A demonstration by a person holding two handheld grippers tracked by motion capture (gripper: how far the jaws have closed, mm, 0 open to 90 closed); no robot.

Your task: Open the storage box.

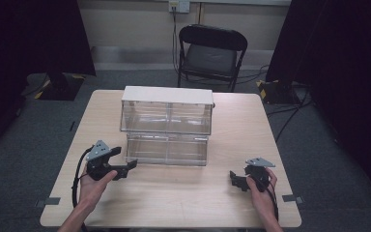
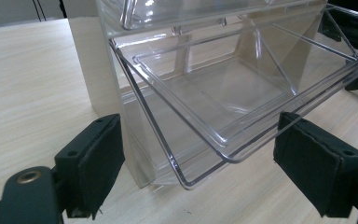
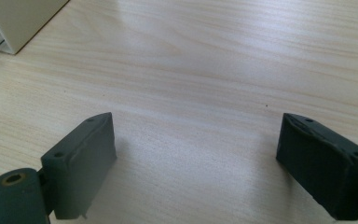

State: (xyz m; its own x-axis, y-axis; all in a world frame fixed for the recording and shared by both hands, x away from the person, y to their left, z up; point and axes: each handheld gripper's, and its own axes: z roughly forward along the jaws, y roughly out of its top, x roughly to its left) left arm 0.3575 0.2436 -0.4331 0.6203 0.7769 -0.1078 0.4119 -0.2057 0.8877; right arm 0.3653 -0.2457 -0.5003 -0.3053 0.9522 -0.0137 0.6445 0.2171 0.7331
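Clear plastic is making up the two-tier drawer cabinet (image 1: 166,126), which is sitting at the middle of the pale wooden table (image 1: 183,193) in the high view, its fronts facing the person so both hands can reach them. The left gripper (image 1: 131,165) is sitting at about eight o'clock from the cabinet, its tip just beside the lower tier's left corner, probably lining up on that drawer. The right gripper (image 1: 233,180) is waiting at about four o'clock, well apart from the cabinet and low over bare wood, seemingly idle. A black folding chair (image 1: 211,53) is standing beyond the table at twelve o'clock. The transparent walls are making it hard to tell here how far any drawer is pulled out.

In the left gripper view, the left gripper (image 2: 196,161) is standing wide, gripping nothing, its pads flanking the near corner of the lower clear drawer (image 2: 223,98), which is looking empty and appears to jut forward of the frame. Reflections are blurring its edges, the upper tier is being cut off at twelve o'clock, and whether a pad is touching plastic I cannot tell.

In the right gripper view, the right gripper (image 3: 193,163) is spread wide over bare table, empty, with just the cabinet's beige side corner (image 3: 18,18) entering at eleven o'clock, the rest cut off.
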